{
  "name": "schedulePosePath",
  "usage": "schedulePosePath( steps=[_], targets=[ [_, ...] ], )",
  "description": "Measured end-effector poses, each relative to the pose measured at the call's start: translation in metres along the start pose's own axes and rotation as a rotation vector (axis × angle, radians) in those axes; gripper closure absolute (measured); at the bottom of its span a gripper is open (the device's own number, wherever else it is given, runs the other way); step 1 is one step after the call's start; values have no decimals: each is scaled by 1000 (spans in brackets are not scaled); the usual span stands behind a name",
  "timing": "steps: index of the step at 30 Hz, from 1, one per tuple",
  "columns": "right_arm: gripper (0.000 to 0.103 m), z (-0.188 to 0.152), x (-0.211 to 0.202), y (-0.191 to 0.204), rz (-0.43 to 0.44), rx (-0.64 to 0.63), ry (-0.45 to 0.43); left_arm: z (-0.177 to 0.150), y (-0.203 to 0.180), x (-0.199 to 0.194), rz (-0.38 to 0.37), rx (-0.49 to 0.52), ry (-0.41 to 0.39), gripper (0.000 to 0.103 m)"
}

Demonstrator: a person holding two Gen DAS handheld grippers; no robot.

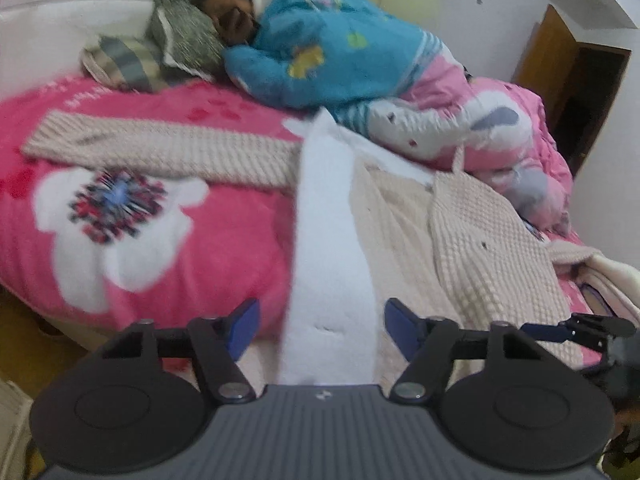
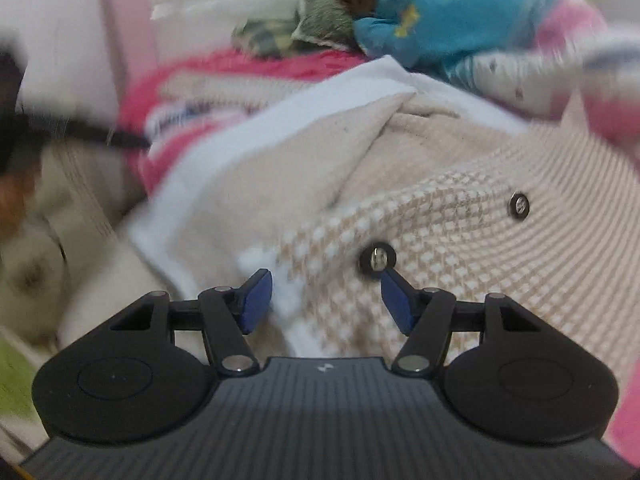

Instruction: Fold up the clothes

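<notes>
right gripper [image 2: 326, 300] jaws spread wide, low over beige-and-white checked woven jacket [image 2: 460, 248]. dark round metal snap button [image 2: 377, 261] just beyond right blue fingertip [image 2: 396, 300]; second snap [image 2: 519, 205] farther right. white fleecy lining [image 2: 224, 152] ahead-left. pink blanket [image 2: 248, 62] beyond.

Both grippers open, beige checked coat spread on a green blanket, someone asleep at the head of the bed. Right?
One thing is off: the blanket is pink with a white pattern, not green, as the left wrist view shows. The rest holds: the left gripper and right gripper are both open, the beige checked coat lies spread out, and a person in blue lies by the pillows.
</notes>
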State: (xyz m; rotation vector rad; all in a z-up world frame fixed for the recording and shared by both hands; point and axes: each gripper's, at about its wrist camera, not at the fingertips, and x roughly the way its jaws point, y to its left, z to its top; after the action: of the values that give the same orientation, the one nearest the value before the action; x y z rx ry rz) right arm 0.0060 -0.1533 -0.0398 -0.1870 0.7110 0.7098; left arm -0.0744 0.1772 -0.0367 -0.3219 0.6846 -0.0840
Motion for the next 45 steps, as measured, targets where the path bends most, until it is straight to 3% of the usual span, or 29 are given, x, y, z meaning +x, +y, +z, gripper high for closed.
schedulePosePath(
  steps=[3,6,7,10,11,12,13,14,17,20,23,26,28,31,34,38,41,42,45],
  targets=[
    [43,-15,5,28,-101,-171,5,-4,-5,20,-2,-17,42,54],
    [42,-12,-6,29,-44,-152,-68,-5,-10,29,-16,-16,38,54],
    [41,-12,2,32,-63,-175,-66,-6,-13,32,-16,-13,39,54],
    [45,-12,31,33,-200,-234,-13,-5,-21,39,-3,11,48,55],
    [64,-10,37,24,-204,-196,-6,-5,-25,41,1,24,49,55],
    [92,-7,31,10,-180,-110,-34,-4,-29,42,5,36,47,55],
    [96,-4,26,-4,-155,-24,-62,-3,-33,43,8,48,46,55],
    [96,-1,19,-18,-133,61,-92,-2,-35,44,7,57,43,55],
    [98,1,-38,-62,-226,247,-289,0,-37,47,-3,66,44,55],
    [102,-20,-120,-107,-439,428,-462,2,-35,49,-15,64,52,55],
    [101,-60,-188,-141,-683,587,-506,2,-32,49,-30,59,53,55],
    [100,-104,-208,-159,-848,712,-371,1,-27,48,-35,48,52,55],
    [98,-125,-205,-155,-913,736,-279,0,-24,46,-35,41,51,55],
    [97,-142,-209,-145,-970,779,-249,0,-21,45,-36,33,50,53],
    [84,-145,-228,-134,-1005,804,-316,0,-18,43,-36,30,48,51],
    [77,-118,-245,-111,-999,723,-459,-3,-15,36,-22,32,18,36],
    [67,-84,-233,-96,-876,615,-527,-6,-11,32,-4,32,-3,28],
    [62,-72,-224,-93,-816,589,-533,-7,-9,31,0,30,-6,26],
    [61,-40,-180,-85,-591,536,-521,-12,-1,34,0,-6,0,28]
  ],
)
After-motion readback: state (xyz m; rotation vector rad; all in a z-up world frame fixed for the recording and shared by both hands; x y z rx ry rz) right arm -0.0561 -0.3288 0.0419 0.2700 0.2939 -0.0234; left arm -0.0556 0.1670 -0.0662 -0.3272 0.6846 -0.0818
